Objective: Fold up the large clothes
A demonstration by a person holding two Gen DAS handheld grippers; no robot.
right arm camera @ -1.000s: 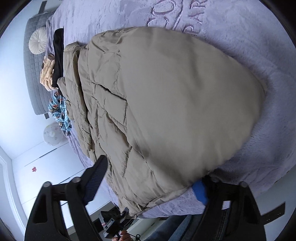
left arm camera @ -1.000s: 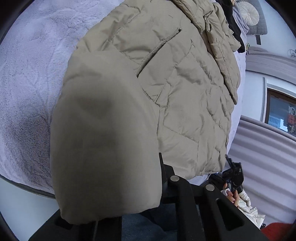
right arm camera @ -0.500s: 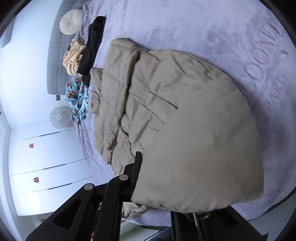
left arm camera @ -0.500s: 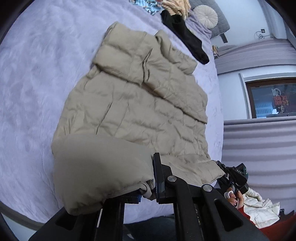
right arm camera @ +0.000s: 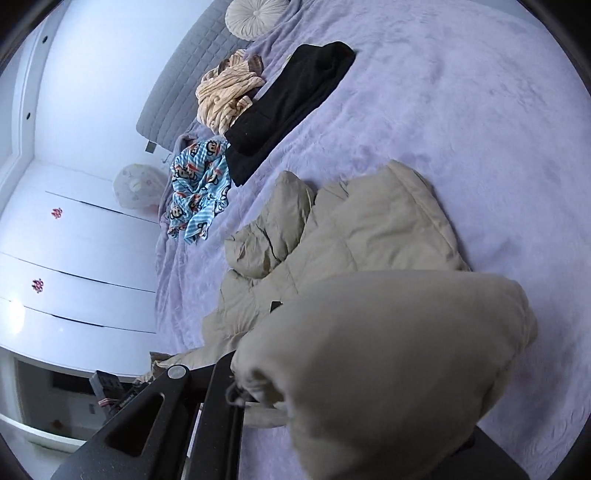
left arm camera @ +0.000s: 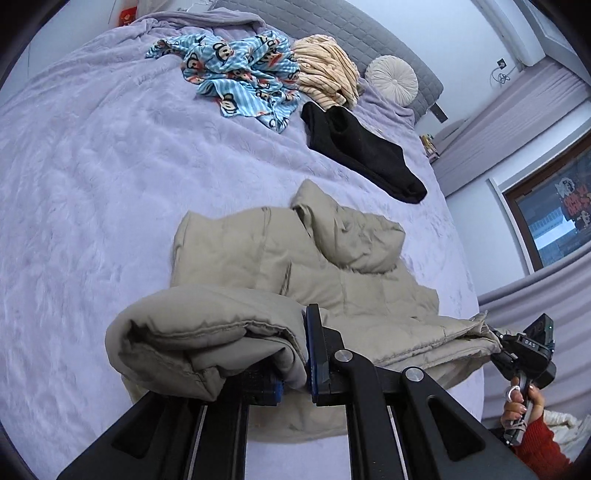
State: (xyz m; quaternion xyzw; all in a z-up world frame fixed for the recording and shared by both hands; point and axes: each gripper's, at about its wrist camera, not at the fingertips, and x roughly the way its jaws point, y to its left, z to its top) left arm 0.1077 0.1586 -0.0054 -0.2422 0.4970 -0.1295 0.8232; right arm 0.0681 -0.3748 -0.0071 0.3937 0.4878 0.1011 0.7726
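Note:
A beige puffer jacket (left arm camera: 332,280) lies on the lilac bed cover (left arm camera: 92,184), its collar end towards the headboard. My left gripper (left arm camera: 291,365) is shut on a bunched corner of the jacket's hem and holds it up off the bed. At the right edge of the left wrist view, a hand in a red sleeve holds my right gripper (left arm camera: 517,354), which pinches the hem's other corner. In the right wrist view the lifted jacket (right arm camera: 369,229) drapes over my right gripper (right arm camera: 258,391) and hides one finger; the fabric is clamped there.
Near the headboard (left arm camera: 369,33) lie a blue monkey-print garment (left arm camera: 240,77), a cream striped garment (left arm camera: 325,70), a black garment (left arm camera: 358,147) and a round cushion (left arm camera: 391,74). White wardrobe doors (right arm camera: 74,258) stand beside the bed. A window (left arm camera: 554,214) is at the right.
The right gripper's jaws went from open to shut on the hem. Both grippers rose and carried the hem towards the collar, so the lower half now arches over the jacket.

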